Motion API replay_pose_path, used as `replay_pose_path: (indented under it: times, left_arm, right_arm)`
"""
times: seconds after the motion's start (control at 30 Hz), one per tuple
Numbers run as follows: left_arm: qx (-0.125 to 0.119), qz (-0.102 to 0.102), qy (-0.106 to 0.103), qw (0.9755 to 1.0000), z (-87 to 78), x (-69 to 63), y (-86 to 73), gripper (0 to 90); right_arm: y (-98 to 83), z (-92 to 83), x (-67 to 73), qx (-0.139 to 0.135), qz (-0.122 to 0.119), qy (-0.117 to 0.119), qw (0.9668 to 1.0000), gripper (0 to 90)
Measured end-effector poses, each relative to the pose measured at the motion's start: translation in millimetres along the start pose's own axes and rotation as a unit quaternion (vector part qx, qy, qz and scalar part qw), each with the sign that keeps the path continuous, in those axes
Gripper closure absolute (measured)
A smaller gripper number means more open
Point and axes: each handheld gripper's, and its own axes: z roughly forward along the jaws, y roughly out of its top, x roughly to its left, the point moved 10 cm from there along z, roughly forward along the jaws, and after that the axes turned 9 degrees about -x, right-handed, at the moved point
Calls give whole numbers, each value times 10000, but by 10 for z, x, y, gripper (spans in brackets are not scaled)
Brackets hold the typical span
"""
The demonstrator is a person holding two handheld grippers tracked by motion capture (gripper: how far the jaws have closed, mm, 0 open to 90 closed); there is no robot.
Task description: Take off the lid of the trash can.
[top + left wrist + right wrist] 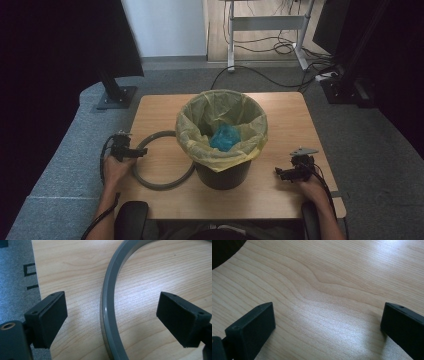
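Straddling grey ring (108, 302), left gripper (112, 315) agape

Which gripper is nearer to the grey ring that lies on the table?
The left gripper is nearer: its open jaws straddle the grey ring without touching it. The right gripper is open over bare table, beyond the bin.

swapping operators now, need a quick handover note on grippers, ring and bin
Left gripper: open, jaws astride the grey ring without pressing it; ring lies flat on the wooden table, left of the bin.
Right gripper: open, empty, over bare table to the right of the bin.
Black bin: mid-table, yellow liner folded over its rim, crumpled blue bag inside.
Done: liner is in the bin.
Left: ring is off the bin; probably it goes over the liner at the rim.
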Motion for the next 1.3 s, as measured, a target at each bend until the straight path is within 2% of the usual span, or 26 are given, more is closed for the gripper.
replay_pose_path:
  times: [0.13,0.27,0.47,0.5,0.7,0.9,1.23,1.3]
  left_arm:
    - [-20,5,-158,9999,-52,-52,52,96]
    - [7,104,-307,9995,-103,-126,99,113]
    - [-67,149,-496,9986,-193,-232,203,100]
    - [-49,145,-592,9981,-224,-272,230,99]
    - [-74,256,-830,9962,-318,-404,305,101]
    - [-129,398,-1079,9933,-405,-566,402,61]
    - [-255,780,-1541,9846,-603,-889,601,39]
    - [-295,863,-1577,9833,-640,-945,639,41]
  right_arm:
    - [0,0,0,2,-1,1,10000,0]
    - [-1,-2,0,12,-19,20,10000,0]
    - [-8,-22,7,174,-65,110,9998,0]
    - [-8,-26,6,216,-62,112,9997,3]
    - [10,-40,26,274,-99,185,9994,6]
    - [137,-100,89,151,-111,311,9993,6]
    - [356,-254,229,97,-300,613,9976,7]
    - [405,-290,255,100,-346,671,9971,7]
